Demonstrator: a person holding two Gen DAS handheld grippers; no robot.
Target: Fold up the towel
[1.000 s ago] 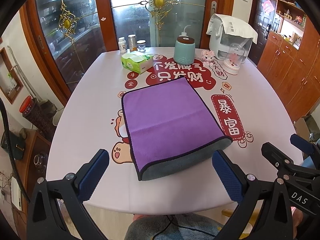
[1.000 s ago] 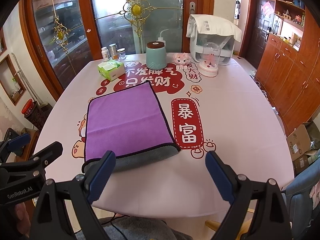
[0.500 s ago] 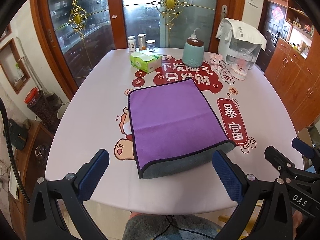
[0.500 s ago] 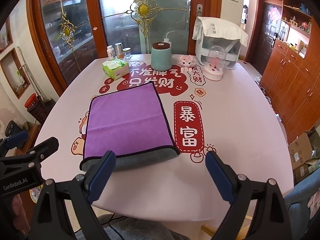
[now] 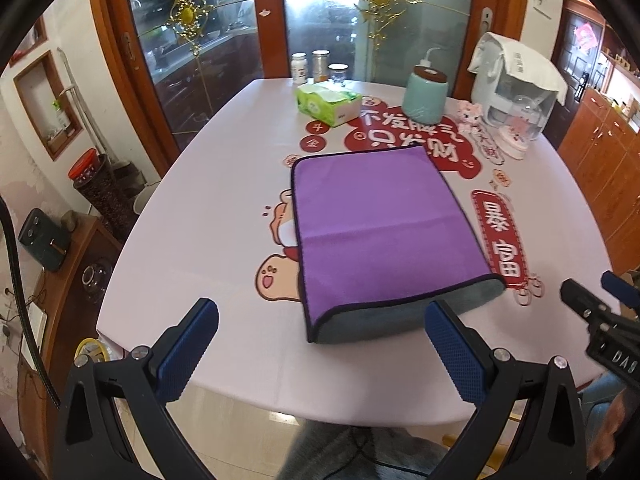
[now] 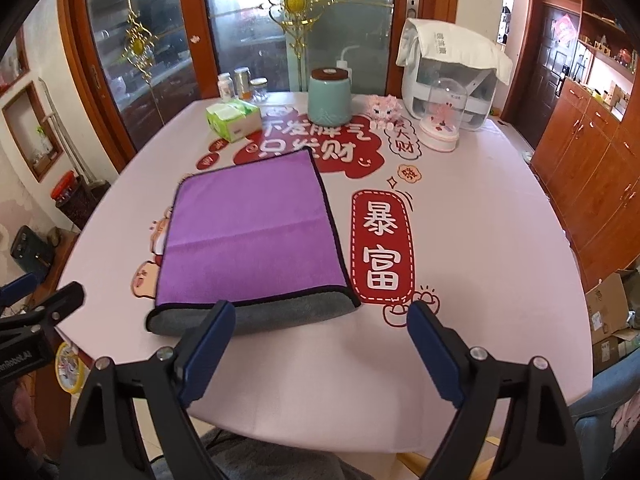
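Since a second ago my two grippers have pulled back and up from the table, so the towel (image 5: pixel 380 236) now sits a little farther ahead of me, with more of the left side of the room showing in my left view. My left gripper (image 5: pixel 320 344) hangs above the near table edge with its blue-padded fingers (image 5: pixel 188 354) spread wide and holding nothing. My right gripper (image 6: pixel 320 350) does the same, jaws wide apart and empty.

The towel lies folded flat on the pale printed tablecloth (image 6: pixel 480 240), purple side up (a grey underlayer shows along the near edge), with dark piping round its border. From the right view it lies at about 11 o'clock, its near edge just past my left finger. From the left view it lies near 1 o'clock.

Beyond the towel, toward 12 o'clock, stand a green tissue pack (image 5: pixel 328 102) and a teal jar (image 6: pixel 330 96) with a brown lid.
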